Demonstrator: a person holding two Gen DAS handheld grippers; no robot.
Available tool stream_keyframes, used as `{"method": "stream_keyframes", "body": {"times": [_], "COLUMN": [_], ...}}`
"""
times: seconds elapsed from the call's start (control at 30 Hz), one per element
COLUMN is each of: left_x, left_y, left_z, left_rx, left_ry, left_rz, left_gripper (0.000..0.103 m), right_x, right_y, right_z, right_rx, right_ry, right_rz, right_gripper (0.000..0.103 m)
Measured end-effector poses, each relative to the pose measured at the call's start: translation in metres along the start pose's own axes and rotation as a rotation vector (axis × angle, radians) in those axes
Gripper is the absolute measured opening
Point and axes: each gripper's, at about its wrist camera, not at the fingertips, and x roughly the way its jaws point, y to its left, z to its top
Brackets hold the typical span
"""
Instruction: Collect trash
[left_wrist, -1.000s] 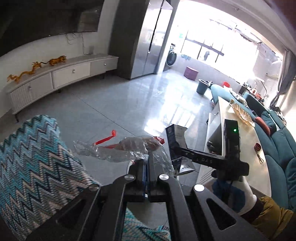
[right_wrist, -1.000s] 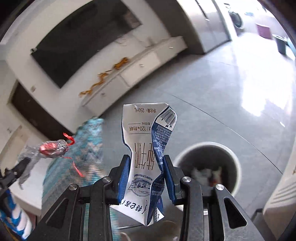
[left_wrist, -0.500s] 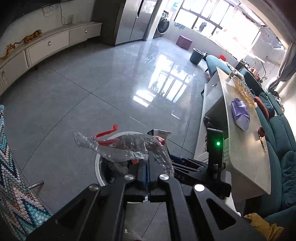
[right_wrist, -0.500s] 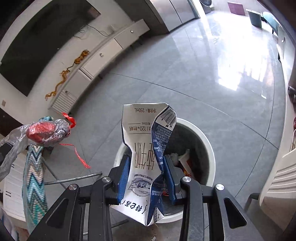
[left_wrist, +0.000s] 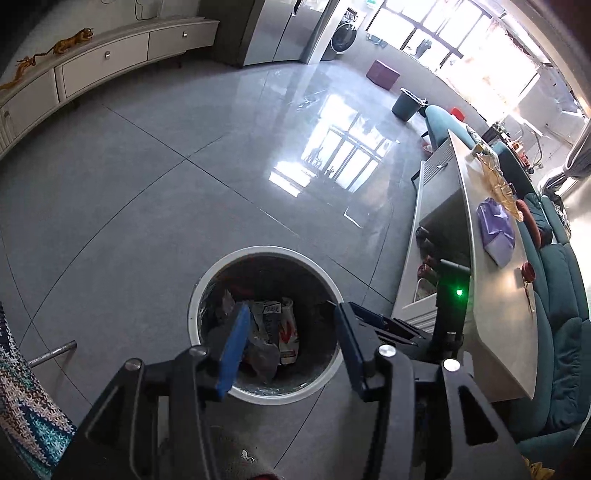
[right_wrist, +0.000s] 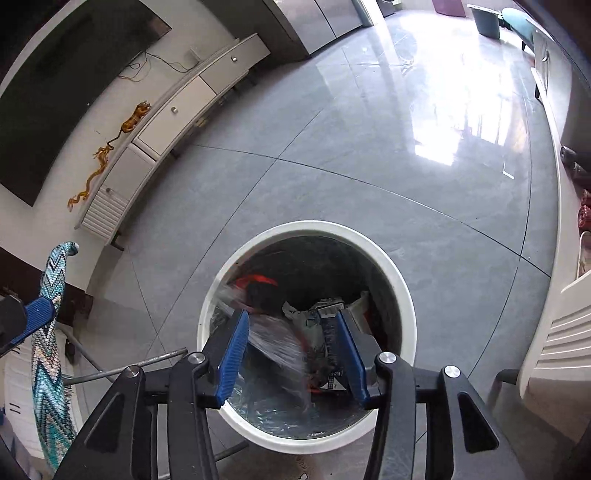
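Left wrist view: the left gripper (left_wrist: 291, 332) hangs with its jaws spread wide and nothing between them, pointing down into the bin (left_wrist: 207, 280), which stands on the grey floor (left_wrist: 147, 166) at about 12 o'clock from the tips. Inside the bin lie a carton (left_wrist: 286, 326) and crumpled clear plastic (left_wrist: 264, 354) — the trash is in, below the jaws and apart from them. The right gripper (left_wrist: 373, 321) shows at 3 o'clock, just beside the bin's rim. More trash may wait on the table (left_wrist: 491, 317) at 3 o'clock, where a purple bag (left_wrist: 496, 229) lies with its long axis running along the tabletop, toward 12; it looks like trash, though I cannot be sure.

Right wrist view: the right gripper (right_wrist: 291, 343) is also parted and empty, straight over the bin (right_wrist: 399, 280). Between and below its fingers a blurred clear wrapper (right_wrist: 277, 343) with red on it appears to be dropping — beside it, at 1 o'clock, the carton (right_wrist: 328, 314) rests among the rubbish. The left gripper's blue pad (right_wrist: 37, 314) shows at 9 o'clock, by the zigzag cloth (right_wrist: 51, 354).

Judged from this, the drop is done; the right gripper is nearer the table, so it is likely better placed for the next pick.
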Motion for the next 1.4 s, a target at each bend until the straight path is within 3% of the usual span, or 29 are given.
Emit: {"method": "stream_keyframes", "body": {"times": [0.23,0.57,0.77,1.0,1.2,1.4], "left_x": [-0.051,-0.178,-0.265,-0.353,-0.407,-0.44], "left_y": [0.002,0.035,0.052,0.073,0.094,0.106], "left_z": [-0.004,-0.039,-0.087,-0.147,-0.202,-0.245], "left_rx": [0.03,-0.008,-0.053,-0.16,-0.271,-0.344], "left_ry": [-0.106,-0.367,-0.534,-0.674,-0.764,-0.816], "left_rz": [0.079,0.324,0.518,0.66,0.793,0.919], "left_gripper": [0.046,0.053,0.06,0.065,0.069,0.07], "right_x": [-0.041,-0.131,-0.181,-0.214,-0.215,-0.228], "right_y": [0.024,0.107,0.179,0.257,0.306,0.332], "right_z": [-0.001,-0.016,-0.04,-0.082,-0.129,-0.163], "right_rx": [-0.058,-0.263,-0.387,-0.513,-0.64,-0.707], "right_ry": [-0.1,-0.291,-0.406,-0.456,-0.442,-0.495], "right_rz": [-0.021,-0.043,-0.02,0.07,0.129,0.154], "right_gripper": [0.054,0.07,0.081,0.092,0.098,0.103]}}
